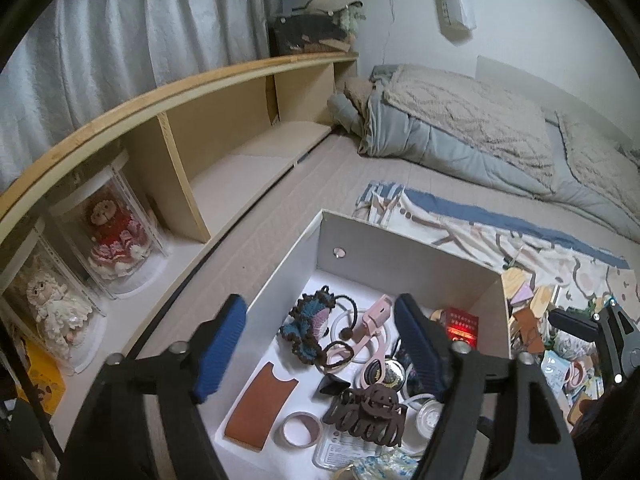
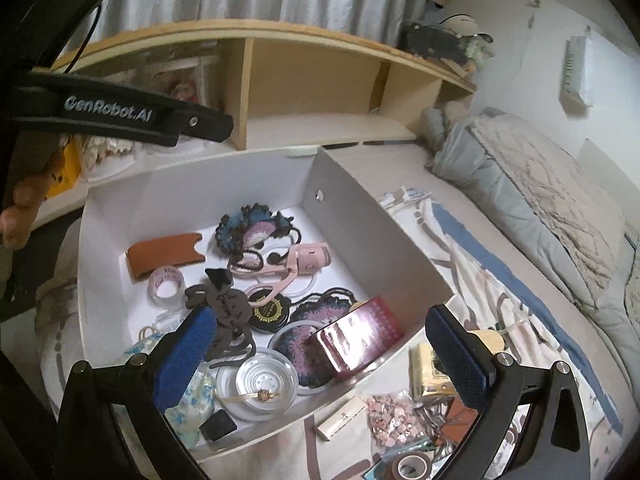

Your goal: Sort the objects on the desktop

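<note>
**Both claws empty over a half-filled box**

A white box [image 2: 384, 236] sits on a bed, on a patterned cloth [image 2: 472, 264], already holding much of the sorted clutter: a brown hair claw [image 2: 224, 308], a tan card sleeve [image 2: 164, 254], a tape roll [image 2: 166, 282], a pink eyelash curler [image 2: 296, 264], crocheted pieces, a round clear dish [image 2: 266, 384] and a red packet [image 2: 360, 334] leaning on the near wall. The left gripper [image 1: 320, 344] hangs above the box interior, its blue pads well apart and nothing between them; the hair claw lies just below, free of either pad. That pose suggests an item has been let go inside. The right gripper [image 2: 320, 360] straddles the box's near-right corner, jaws spread wide and likewise empty, one pad over the contents and the other over the loose pile [image 2: 400, 416] outside. That pile, with a bag of pink bits, a second tape roll [image 2: 410, 466], a yellow packet [image 2: 428, 368] and a small carton, appears to be what remains to sort, and the right gripper seems placed to reach it next. Much of the pile is cut off by the frame edge and the gripper's own arms. Items under the hair claw overlap too closely to count. A hand [image 2: 20, 208] shows only at the left edge, blurred.
</note>
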